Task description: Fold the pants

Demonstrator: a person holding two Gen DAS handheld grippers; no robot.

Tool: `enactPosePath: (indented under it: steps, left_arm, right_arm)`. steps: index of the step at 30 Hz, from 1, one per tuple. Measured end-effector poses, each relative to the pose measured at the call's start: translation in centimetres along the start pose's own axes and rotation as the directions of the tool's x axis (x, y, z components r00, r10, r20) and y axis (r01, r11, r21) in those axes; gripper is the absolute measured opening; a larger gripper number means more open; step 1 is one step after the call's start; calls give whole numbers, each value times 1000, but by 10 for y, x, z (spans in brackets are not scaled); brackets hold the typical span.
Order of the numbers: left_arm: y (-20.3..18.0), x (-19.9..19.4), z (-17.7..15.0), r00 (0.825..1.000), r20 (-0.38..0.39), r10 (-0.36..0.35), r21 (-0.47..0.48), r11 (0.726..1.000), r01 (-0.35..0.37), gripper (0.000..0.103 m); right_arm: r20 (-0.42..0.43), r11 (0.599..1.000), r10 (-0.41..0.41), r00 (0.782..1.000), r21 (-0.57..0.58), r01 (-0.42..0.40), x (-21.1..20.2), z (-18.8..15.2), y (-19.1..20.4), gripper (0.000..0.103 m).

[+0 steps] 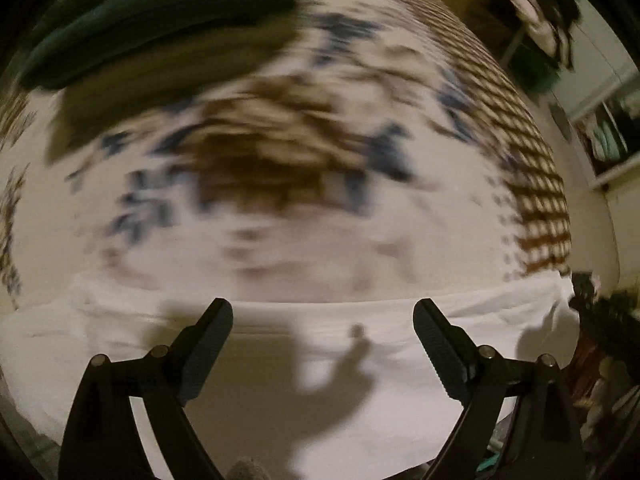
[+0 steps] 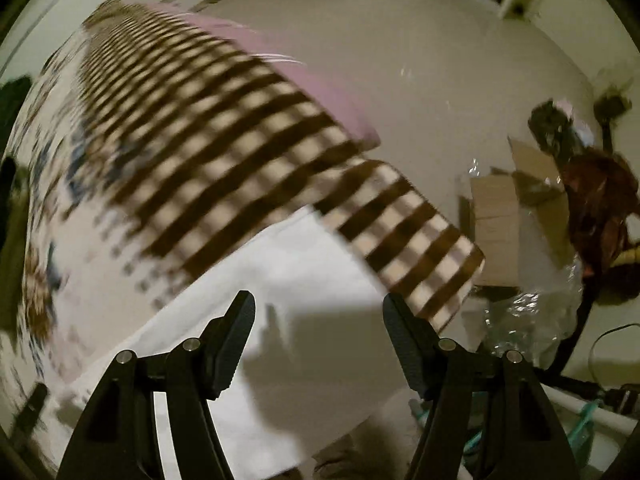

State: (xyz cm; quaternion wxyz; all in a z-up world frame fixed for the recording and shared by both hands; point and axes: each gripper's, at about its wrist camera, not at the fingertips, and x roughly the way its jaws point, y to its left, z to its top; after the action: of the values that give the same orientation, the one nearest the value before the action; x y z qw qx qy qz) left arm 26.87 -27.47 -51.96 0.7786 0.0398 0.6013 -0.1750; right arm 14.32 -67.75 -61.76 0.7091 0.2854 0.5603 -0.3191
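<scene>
Dark green pants (image 1: 160,20) lie blurred at the patterned bedspread's (image 1: 320,160) far edge.

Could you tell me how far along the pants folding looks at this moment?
Done: dark green cloth, probably the pants, lies bunched at the far side of the patterned bedspread; blur hides whether it is folded. In hand: nothing; the left gripper and right gripper are open and empty over the white sheet. Left: I cannot confirm any fold, so checking that pile comes next.
</scene>
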Motion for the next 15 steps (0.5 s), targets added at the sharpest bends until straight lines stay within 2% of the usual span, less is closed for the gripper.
enactPosePath:
  steps: [2, 3, 4, 5, 6, 8, 10, 13, 15]
  left_arm:
    - [-23, 12, 3, 1000, -17, -3, 35, 999, 3, 92]
    - [-35, 17, 2, 1000, -21, 1, 52, 999, 0, 92]
    - [-46, 21, 1, 1000, -24, 13, 72, 997, -11, 92]
    - [-54, 24, -1, 999, -27, 21, 86, 996, -19, 92]
    - [-61, 27, -1, 999, -29, 28, 97, 995, -25, 92]
    - [-67, 30, -3, 999, -32, 42, 106, 994, -39, 92]
    - [-67, 32, -4, 998, -37, 45, 101, 994, -41, 92]
    - [-65, 34, -2, 998, -29, 58, 87, 995, -55, 92]
    - [-62, 39, -2, 997, -30, 66, 68, 996, -64, 92]
  right_arm:
    - [-18, 1000, 12, 1000, -4, -12, 12, 9, -12, 69]
    - [-32, 1000, 8, 999, -10, -8, 19, 14, -17, 64]
    - [-35, 1000, 17, 999, -11, -18, 25, 16, -21, 37]
    - [-43, 999, 40, 998, -20, -41, 29, 18, -22, 16]
    - [-54, 998, 37, 998, -41, -40, 33, 19, -20, 4]
    - [-9, 994, 23, 1000, -104, -24, 30, 18, -11, 3]
    - [59, 983, 31, 998, -184, -20, 11, 17, -5, 3]
    - [131, 979, 82, 988, -198, -55, -12, 19, -3, 3]
    - [136, 980, 82, 987, -193, -55, -11, 25, -6, 3]
